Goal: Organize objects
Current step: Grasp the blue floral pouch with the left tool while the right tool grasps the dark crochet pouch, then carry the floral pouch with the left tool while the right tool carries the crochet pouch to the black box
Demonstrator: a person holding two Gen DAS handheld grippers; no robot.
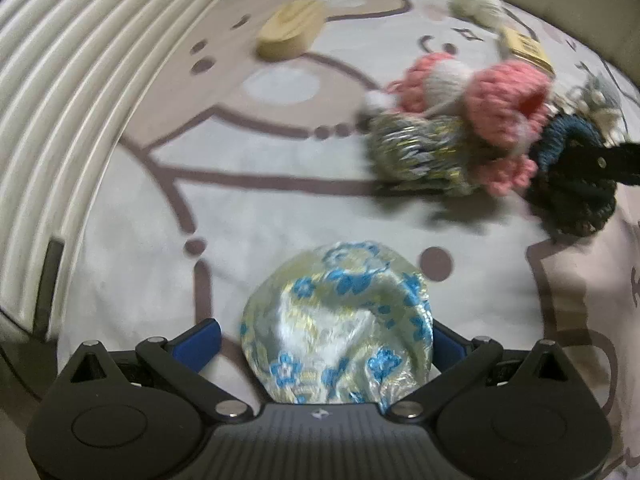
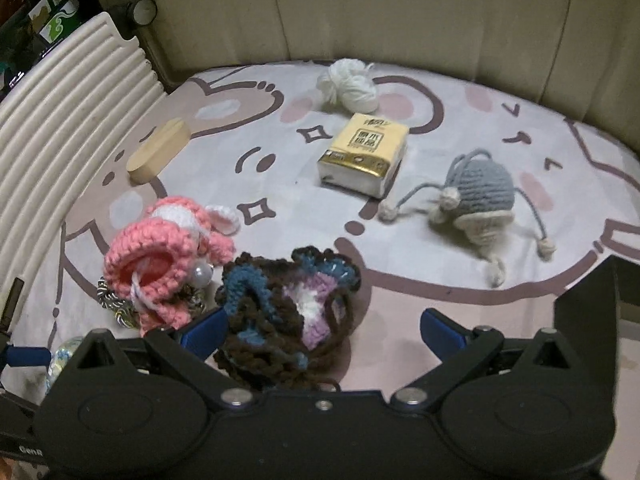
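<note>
Setting: a bed or sofa covered by a pale sheet [image 2: 420, 184] printed with cartoon animal faces in brown outline and pink cheeks; a ribbed cream panel [image 1: 80, 92] runs along the left side and a beige cushion back [image 2: 400, 12] lies behind.
Left gripper [image 1: 326, 340]: its blue-tipped fingers sit on either side of a shiny brocade pouch [image 1: 340, 328], white and gold with blue flowers, and appear to press against its sides, so it looks gripped.
Right gripper [image 2: 320, 328]: spread wide; a dark brown crochet pouch [image 2: 288, 320] with blue, purple and white yarn lies between the fingers, against the left finger only, with clear sheet before the right finger.
Pile of pouches: just left of the brown pouch sits a pink crochet pouch [image 2: 160, 252] with a white centre and a pearl bead, resting on a silver-and-gold woven pouch [image 1: 416, 152].
Wooden block [image 2: 160, 156]: a pale, rounded oblong lying near the ribbed panel, well apart from the pile.
Tissue pack [image 2: 364, 160]: yellow and white, near the middle of the sheet.
White yarn ball [image 2: 348, 84]: just behind the tissue pack.
Grey crochet pouch [image 2: 476, 200]: cream base and trailing cords, to the right of the tissue pack.
Sharpness: the left wrist view is blurred toward its far side.
</note>
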